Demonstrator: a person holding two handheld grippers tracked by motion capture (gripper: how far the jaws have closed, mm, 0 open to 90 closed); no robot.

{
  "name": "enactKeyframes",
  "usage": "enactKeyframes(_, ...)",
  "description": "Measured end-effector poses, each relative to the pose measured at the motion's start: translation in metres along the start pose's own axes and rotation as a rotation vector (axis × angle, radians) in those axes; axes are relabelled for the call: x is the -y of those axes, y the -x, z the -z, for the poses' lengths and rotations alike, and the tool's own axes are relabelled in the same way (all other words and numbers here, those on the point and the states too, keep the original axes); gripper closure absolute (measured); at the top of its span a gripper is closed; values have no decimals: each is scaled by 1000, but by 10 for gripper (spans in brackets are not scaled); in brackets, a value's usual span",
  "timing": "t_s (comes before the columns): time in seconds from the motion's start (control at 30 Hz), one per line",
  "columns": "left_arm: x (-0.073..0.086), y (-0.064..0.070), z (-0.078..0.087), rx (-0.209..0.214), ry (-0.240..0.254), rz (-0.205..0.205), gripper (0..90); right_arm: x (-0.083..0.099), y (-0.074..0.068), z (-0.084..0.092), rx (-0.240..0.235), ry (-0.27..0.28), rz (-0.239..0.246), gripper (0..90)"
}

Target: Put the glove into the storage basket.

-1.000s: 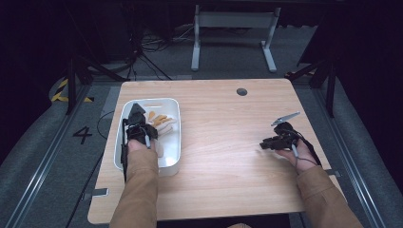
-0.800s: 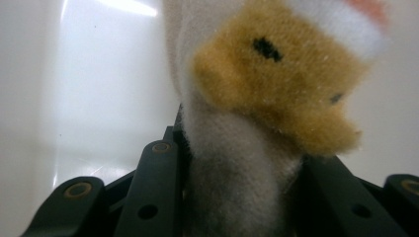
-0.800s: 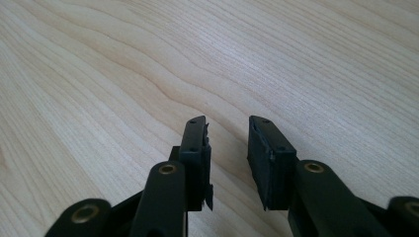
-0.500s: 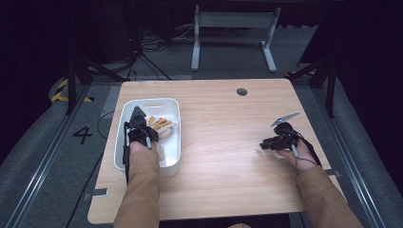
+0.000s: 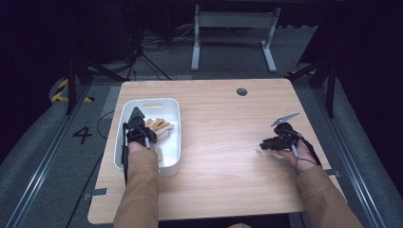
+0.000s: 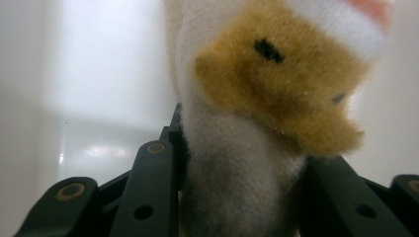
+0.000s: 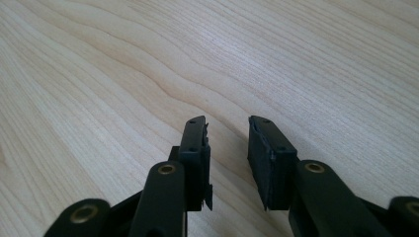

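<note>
Bin [image 5: 124, 124]: white plastic tub at the left side of the wooden table [image 5: 223, 142]; it held a plush toy [image 5: 159, 127], white and orange-brown.
Left gripper [image 5: 138, 124]: inside the bin, jaws clamped on the white part of the plush toy [image 6: 232, 187].
Risk at left: the grip was on soft fabric, so the toy could probably slip out or drag on the bin wall when lifted.
Right gripper [image 5: 267, 144]: low over bare table, jaws apart with nothing between them.
Risk at right: small; it could only scrape the wood.
</note>
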State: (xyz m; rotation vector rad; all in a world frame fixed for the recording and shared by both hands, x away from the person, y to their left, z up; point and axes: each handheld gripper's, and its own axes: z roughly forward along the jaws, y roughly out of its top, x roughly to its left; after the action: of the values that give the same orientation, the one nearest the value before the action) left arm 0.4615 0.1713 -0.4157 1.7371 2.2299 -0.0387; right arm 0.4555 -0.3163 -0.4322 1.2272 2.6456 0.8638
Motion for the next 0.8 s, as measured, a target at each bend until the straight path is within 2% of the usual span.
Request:
enactKeyframes(0.17,-1,0,-1,4,-12,3,657,0,0,0,-2,1,0,688)
enactKeyframes(0.27,-1,0,-1,-7,-20,-13,653,1,1,0,-3,2,-2,688)
enactKeyframes(0.3,-1,1,-2,-3,-22,-6,649,1,1,0,-4,2,-1,688)
enactKeyframes(0.33,-1,0,-2,-8,-26,-19,645,1,1,0,-4,2,-2,688)
enactKeyframes(0.4,-2,0,-1,1,-26,-17,624,1,2,1,-7,4,-4,688)
enactKeyframes(0.43,-1,-1,0,11,-23,-24,596,1,2,1,-8,4,-5,688)
enactKeyframes(0.5,-2,1,1,3,-16,-48,515,1,2,1,-7,5,-5,688)
enactKeyframes(0.57,-2,1,3,22,-9,-73,422,1,2,1,-6,4,-5,688)
enactKeyframes(0.63,-1,2,2,45,-21,-84,349,1,2,1,-5,4,-3,688)
enactKeyframes(0.7,-2,4,0,42,-50,-89,308,1,2,2,-3,8,-7,688)
enactKeyframes(0.8,0,6,-1,62,-58,-116,225,1,2,2,-4,10,-6,689)
